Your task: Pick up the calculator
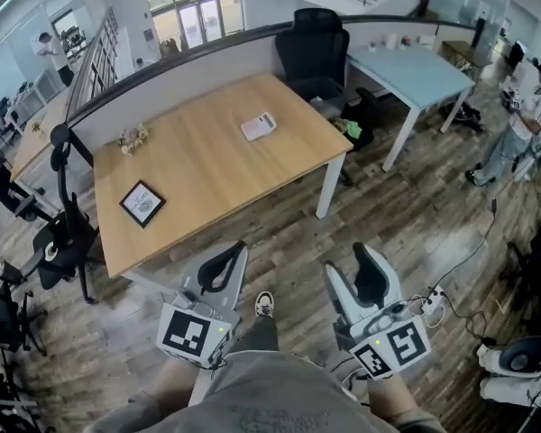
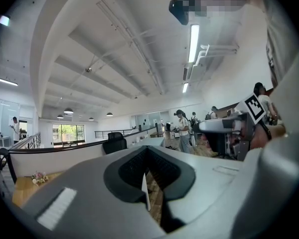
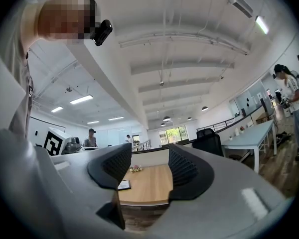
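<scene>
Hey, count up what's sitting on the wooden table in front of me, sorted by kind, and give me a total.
calculator: 1
picture frame: 1
flower bunch: 1
Total: 3

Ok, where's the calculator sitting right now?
Head view: the calculator lies flat on the wooden table, toward its far right corner, nearest the black office chair and well away from the picture frame.
</scene>
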`<state>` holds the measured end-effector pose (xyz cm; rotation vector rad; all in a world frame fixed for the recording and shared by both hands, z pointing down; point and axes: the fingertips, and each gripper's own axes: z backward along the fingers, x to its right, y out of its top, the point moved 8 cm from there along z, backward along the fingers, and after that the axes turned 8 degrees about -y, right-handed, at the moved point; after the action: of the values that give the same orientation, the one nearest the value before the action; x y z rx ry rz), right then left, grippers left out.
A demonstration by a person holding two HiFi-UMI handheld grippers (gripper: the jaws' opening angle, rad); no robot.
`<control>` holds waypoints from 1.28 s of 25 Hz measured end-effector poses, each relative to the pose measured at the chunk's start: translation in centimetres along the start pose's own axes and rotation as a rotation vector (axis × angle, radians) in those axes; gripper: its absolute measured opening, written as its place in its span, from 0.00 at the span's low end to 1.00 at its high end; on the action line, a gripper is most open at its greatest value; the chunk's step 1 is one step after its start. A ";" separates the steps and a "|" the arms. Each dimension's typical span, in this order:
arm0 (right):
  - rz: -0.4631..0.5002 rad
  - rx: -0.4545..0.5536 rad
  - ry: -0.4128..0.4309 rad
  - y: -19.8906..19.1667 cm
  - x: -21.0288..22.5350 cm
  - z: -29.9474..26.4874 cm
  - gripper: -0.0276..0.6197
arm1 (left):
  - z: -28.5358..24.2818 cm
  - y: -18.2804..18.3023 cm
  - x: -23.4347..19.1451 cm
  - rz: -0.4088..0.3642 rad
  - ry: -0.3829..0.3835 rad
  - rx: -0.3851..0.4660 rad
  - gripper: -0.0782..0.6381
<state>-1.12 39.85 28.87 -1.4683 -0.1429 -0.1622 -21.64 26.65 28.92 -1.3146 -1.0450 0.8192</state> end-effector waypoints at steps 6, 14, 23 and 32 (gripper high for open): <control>-0.002 -0.055 -0.014 -0.3 1.8 -7.0 0.38 | -4.4 -0.2 -6.0 0.010 -0.023 -0.013 0.11; 0.005 -0.086 -0.023 -0.5 2.9 -17.8 0.38 | -8.8 -0.8 -16.0 0.009 -0.032 -0.020 0.11; 0.002 -0.106 -0.014 -1.7 4.2 -27.0 0.38 | -12.7 -2.5 -24.1 0.001 -0.027 -0.046 0.11; -0.002 -0.132 -0.003 -2.5 8.1 -32.1 0.38 | -17.1 -2.7 -26.5 0.047 -0.028 -0.090 0.11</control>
<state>6.29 7.50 29.75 -1.6004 -0.1382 -0.1738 -15.16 -4.35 28.72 -1.4119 -1.0871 0.8358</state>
